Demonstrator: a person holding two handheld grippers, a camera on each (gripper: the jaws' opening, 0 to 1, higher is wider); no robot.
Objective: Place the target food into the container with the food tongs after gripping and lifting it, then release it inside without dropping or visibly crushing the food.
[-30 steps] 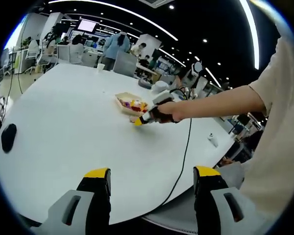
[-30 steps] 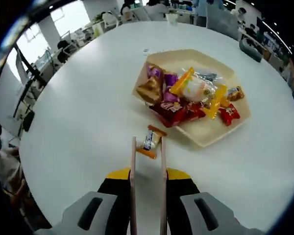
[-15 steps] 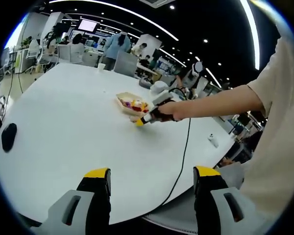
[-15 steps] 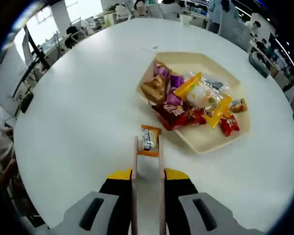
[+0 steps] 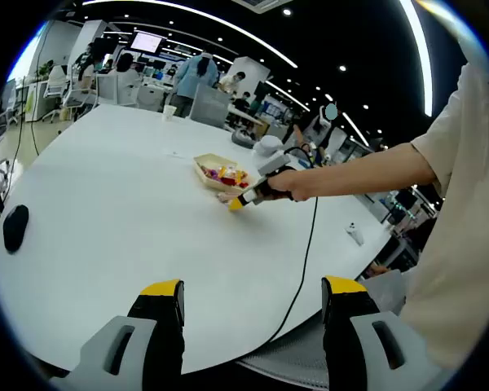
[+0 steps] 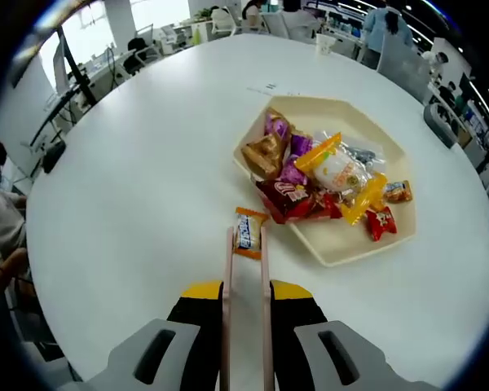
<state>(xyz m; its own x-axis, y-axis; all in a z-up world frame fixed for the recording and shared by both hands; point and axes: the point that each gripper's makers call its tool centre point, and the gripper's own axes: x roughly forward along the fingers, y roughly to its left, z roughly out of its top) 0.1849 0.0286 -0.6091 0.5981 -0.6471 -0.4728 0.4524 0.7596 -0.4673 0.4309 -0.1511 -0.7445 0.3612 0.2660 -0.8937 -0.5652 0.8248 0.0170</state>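
A small candy (image 6: 248, 231) in an orange-ended wrapper lies lengthwise between the two thin pink tips of the food tongs (image 6: 228, 277). My right gripper (image 6: 246, 292) is shut on the tongs' arms. Whether the candy touches the table I cannot tell. Just beyond it, to the right, stands a beige hexagonal tray (image 6: 342, 244) holding several wrapped snacks. In the left gripper view a person's hand holds that gripper (image 5: 237, 203) beside the same tray (image 5: 205, 160). My left gripper (image 5: 253, 287) is open and holds nothing, low over the near table edge.
The round white table (image 5: 106, 187) carries a black mouse-like object (image 5: 14, 228) at left, a black cable (image 5: 304, 261) running to the near edge, a small white item (image 5: 354, 234) and a paper cup (image 6: 324, 45). People sit around the room.
The right view has pulled back and up. The candy, tilted a second ago, now sits straight between the tong tips, which stand closer together. The left gripper has not moved.
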